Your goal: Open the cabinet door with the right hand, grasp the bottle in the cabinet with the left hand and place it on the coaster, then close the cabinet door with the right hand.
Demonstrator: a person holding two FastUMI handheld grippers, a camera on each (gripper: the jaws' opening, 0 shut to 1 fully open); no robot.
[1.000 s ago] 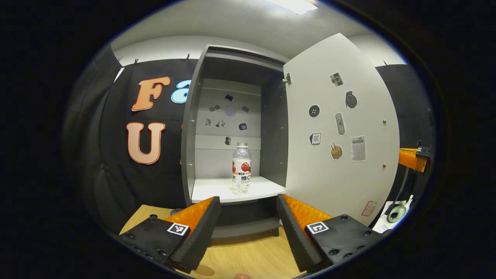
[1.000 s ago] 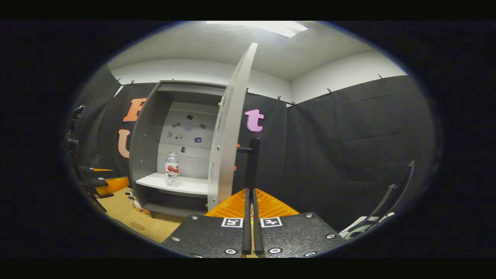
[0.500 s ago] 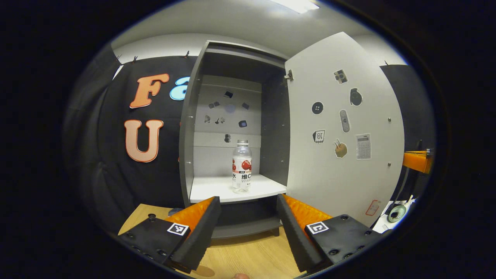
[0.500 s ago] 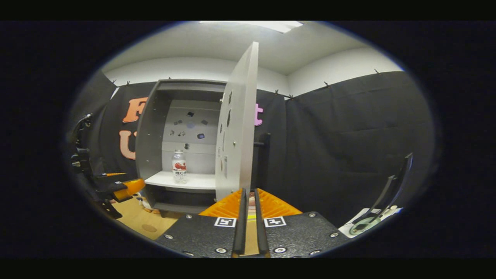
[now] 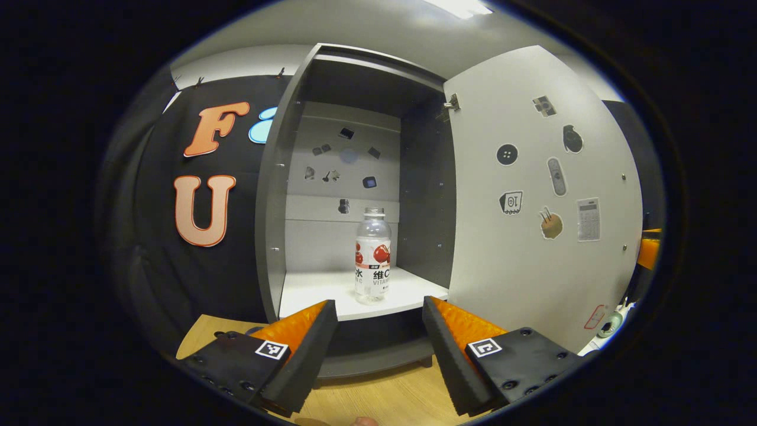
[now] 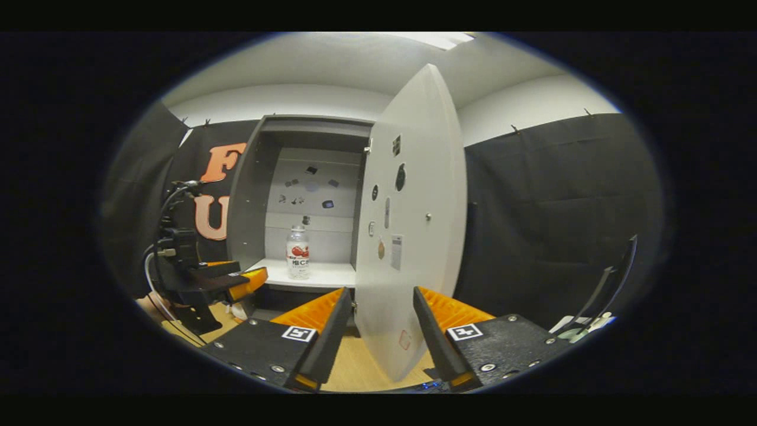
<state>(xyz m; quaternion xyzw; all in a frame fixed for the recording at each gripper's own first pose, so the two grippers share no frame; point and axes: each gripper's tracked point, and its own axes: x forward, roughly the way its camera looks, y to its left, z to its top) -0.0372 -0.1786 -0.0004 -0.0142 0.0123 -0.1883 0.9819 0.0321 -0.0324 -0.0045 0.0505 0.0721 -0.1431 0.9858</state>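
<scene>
Door swung open; bottle on shelf, frame center, ungrasped. Left hand-held gripper and right hand-held gripper both spread, empty. Placing, closing remain.

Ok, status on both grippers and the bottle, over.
Left hand-held gripper open, short of the shelf. Right hand-held gripper open, off the cabinet door. Bottle upright inside, path unobstructed.

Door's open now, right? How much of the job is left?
Done: the cabinet door stands wide open, and the right gripper is open, off the door. In hand: the left gripper, open, faces the bottle, upright on the white shelf. Left: grasp the bottle, set it on the coaster, close the door.
</scene>
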